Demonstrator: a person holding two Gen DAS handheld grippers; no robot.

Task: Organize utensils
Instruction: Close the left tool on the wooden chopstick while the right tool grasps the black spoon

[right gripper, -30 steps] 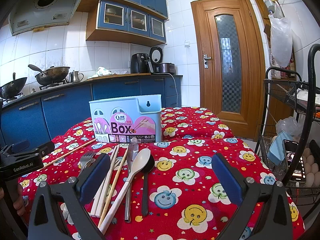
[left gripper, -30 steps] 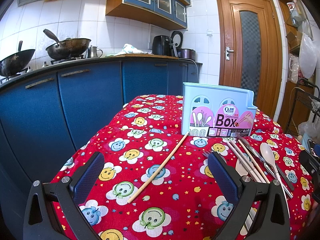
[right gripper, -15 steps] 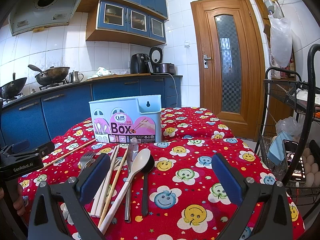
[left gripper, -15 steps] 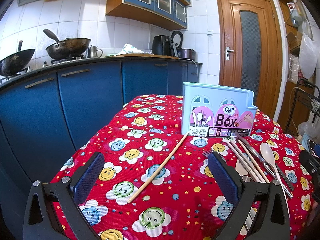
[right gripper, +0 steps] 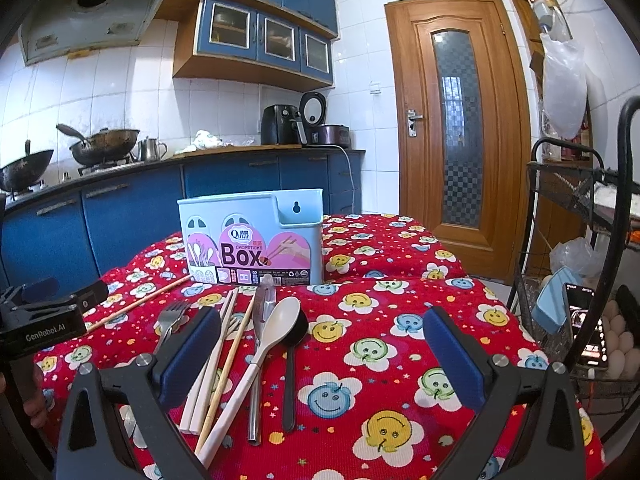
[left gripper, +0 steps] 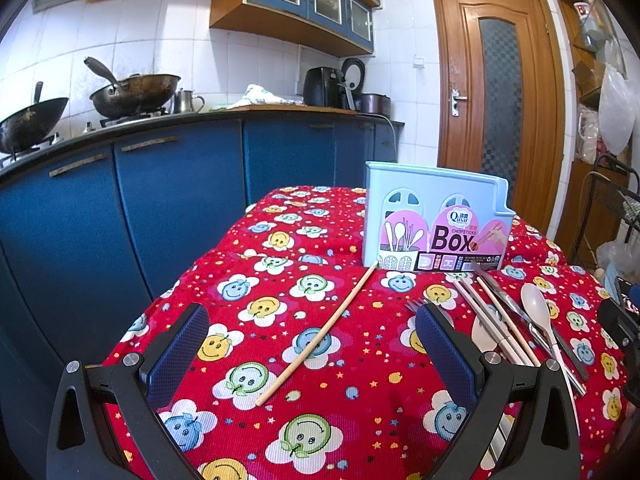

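A pale blue utensil holder (right gripper: 250, 236) stands upright on the surface (right gripper: 400, 320), which wears a red cloth printed with smiley-face flowers. Its pink front label reads "Qinar", "CHOPSTICKS" and, in large black letters, "Box"; smaller print beneath cannot be made out.

In the right wrist view, the right tool (right gripper: 320, 356) hovers with its jaws spread wide, holding nothing. At 10 o'clock from it lie the loose utensils, side by side: a fork (right gripper: 170, 318), pale chopsticks (right gripper: 214, 360), a wooden chopstick (right gripper: 230, 360), a metal knife (right gripper: 260, 320), a beige spoon (right gripper: 264, 352) and a black spoon (right gripper: 290, 360). The left tool's body at 9 o'clock bears "GenRobot.AI".

In the left wrist view, the left tool (left gripper: 312, 350) is likewise wide open and empty. A single wooden chopstick (left gripper: 320, 332) lies between its fingers, running toward 1 o'clock with its far tip touching the holder's base.
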